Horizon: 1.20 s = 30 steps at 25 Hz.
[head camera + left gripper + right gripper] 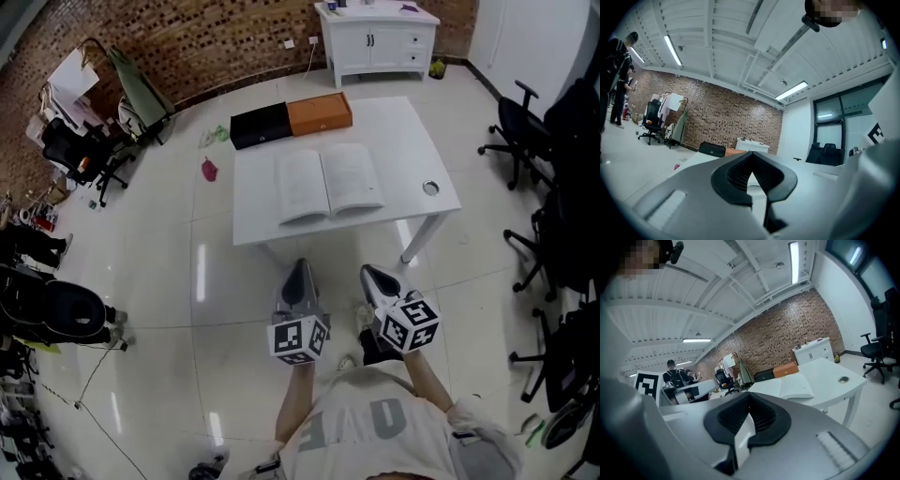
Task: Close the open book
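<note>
While the open book (330, 183) lies flat, pages up, at the middle of the white tabletop (412, 141), both grippers hang over the floor on the near side, well short of it. The left gripper (300, 270) and right gripper (371, 274) each have their fingers together on nothing. A black box (260, 125) and an orange box (319, 113) sit at the far edge.

The white table (412, 141) is parked on a glossy pale floor (178, 281). An open book (328, 183) is laid flat around the middle. A black box (260, 125) and an orange box (319, 113) are lined up end to end along the far edge. A small round hole (430, 187) is set near the right edge.
</note>
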Each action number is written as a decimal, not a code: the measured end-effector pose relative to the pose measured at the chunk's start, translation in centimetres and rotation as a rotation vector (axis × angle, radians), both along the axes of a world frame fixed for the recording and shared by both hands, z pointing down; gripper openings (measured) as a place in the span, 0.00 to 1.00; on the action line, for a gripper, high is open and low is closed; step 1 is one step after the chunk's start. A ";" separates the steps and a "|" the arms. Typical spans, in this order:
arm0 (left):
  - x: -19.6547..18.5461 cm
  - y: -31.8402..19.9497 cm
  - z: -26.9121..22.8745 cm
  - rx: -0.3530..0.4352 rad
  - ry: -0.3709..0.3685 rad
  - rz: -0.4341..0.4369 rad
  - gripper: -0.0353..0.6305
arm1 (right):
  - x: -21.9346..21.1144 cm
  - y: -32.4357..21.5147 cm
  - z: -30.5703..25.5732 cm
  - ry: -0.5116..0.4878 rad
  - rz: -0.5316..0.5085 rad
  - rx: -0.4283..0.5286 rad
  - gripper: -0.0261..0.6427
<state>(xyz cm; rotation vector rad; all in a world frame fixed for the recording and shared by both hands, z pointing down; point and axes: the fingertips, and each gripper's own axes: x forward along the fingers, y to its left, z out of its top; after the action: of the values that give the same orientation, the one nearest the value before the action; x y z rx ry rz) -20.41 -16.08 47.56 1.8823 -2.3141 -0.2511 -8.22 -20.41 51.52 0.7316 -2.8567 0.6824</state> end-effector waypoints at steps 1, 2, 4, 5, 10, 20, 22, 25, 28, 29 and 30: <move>-0.4 -1.2 -0.2 0.002 -0.006 -0.004 0.08 | -0.5 -1.4 -0.1 0.006 -0.003 0.010 0.05; -0.7 -2.5 -0.6 0.006 -0.015 -0.007 0.08 | -0.9 -2.8 -0.4 0.009 -0.002 0.020 0.05; -1.4 -5.1 -1.7 0.021 -0.039 -0.014 0.08 | -1.7 -5.8 -1.2 0.005 0.005 0.037 0.05; -1.8 -6.2 -2.2 0.030 -0.050 -0.019 0.08 | -2.1 -7.1 -1.5 0.001 0.009 0.045 0.05; -3.5 -11.2 -2.0 0.019 -0.060 -0.029 0.08 | -3.3 -12.7 -1.5 -0.021 0.032 0.043 0.05; -7.7 -16.4 -1.6 0.025 0.001 -0.025 0.08 | -8.2 -16.8 -2.0 -0.004 -0.030 0.061 0.05; -8.8 -17.3 -2.0 0.048 0.012 -0.016 0.08 | -9.3 -17.5 -2.4 -0.012 -0.029 0.070 0.05; -10.2 -18.0 -2.4 0.063 0.011 0.010 0.08 | -10.5 -17.6 -2.9 -0.037 -0.017 0.085 0.05; -11.2 -18.7 -2.2 0.058 0.012 0.027 0.08 | -11.5 -18.2 -2.7 -0.030 0.004 0.090 0.05; -11.4 -18.8 -2.0 0.053 0.029 0.036 0.08 | -11.8 -18.2 -2.5 -0.032 0.008 0.083 0.05; -11.5 -18.8 -1.5 0.051 0.056 0.043 0.08 | -11.9 -18.2 -2.2 -0.035 0.011 0.072 0.05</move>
<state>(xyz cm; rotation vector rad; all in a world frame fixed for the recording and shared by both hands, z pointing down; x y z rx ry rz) -31.89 -34.89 46.02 1.9212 -2.2491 -0.3561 -20.16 -38.57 49.31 0.7535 -2.9254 0.6020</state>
